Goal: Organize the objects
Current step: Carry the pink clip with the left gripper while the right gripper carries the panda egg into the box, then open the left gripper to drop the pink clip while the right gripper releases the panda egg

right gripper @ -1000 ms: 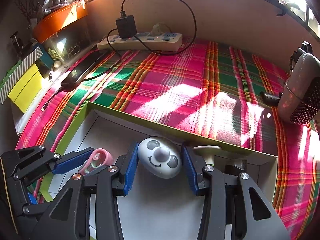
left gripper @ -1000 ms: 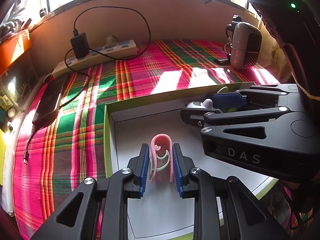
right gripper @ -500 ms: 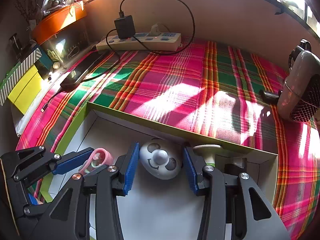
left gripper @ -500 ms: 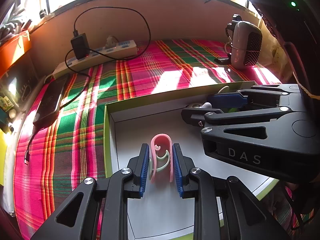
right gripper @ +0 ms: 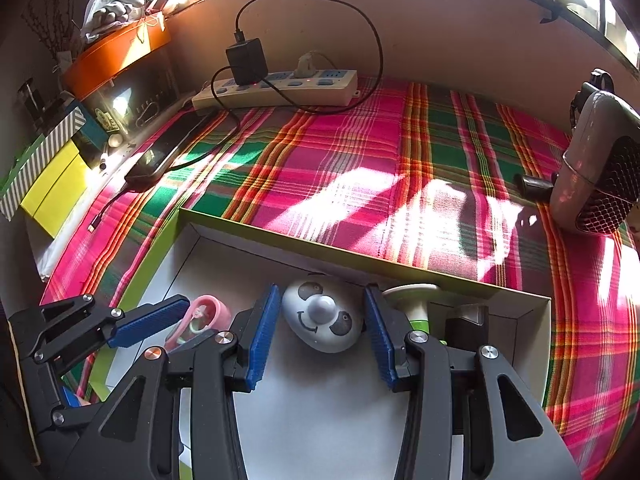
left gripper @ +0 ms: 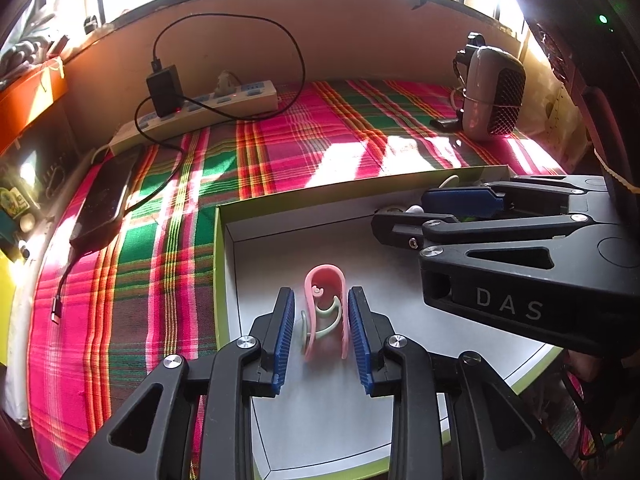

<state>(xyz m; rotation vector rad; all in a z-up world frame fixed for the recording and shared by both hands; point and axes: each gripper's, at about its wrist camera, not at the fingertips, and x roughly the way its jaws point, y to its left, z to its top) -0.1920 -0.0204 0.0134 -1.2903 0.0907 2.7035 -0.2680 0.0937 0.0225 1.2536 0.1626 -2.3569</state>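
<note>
A shallow white box with a lime-green rim point(left gripper: 218, 264) point(right gripper: 288, 236) lies on the plaid cloth. In the left wrist view a pink and pale-green clip point(left gripper: 325, 312) rests on the box floor between the pads of my left gripper point(left gripper: 321, 302), which stands open with small gaps on both sides. In the right wrist view a white panda-face object point(right gripper: 320, 320) lies on the box floor near the far wall. My right gripper point(right gripper: 320, 312) is open around it, pads clear of it. The clip point(right gripper: 204, 316) and left gripper show at left there.
A pale mushroom-shaped piece point(right gripper: 412, 300) and a dark block point(right gripper: 466, 320) lie in the box's right corner. A power strip point(left gripper: 192, 112) with a charger, a black phone point(left gripper: 104, 204) and a small heater point(left gripper: 494, 96) stand on the plaid cloth beyond the box.
My right gripper has opened and let go of the panda-face object, which now lies on the box floor. My left gripper has opened slightly off the clip.
</note>
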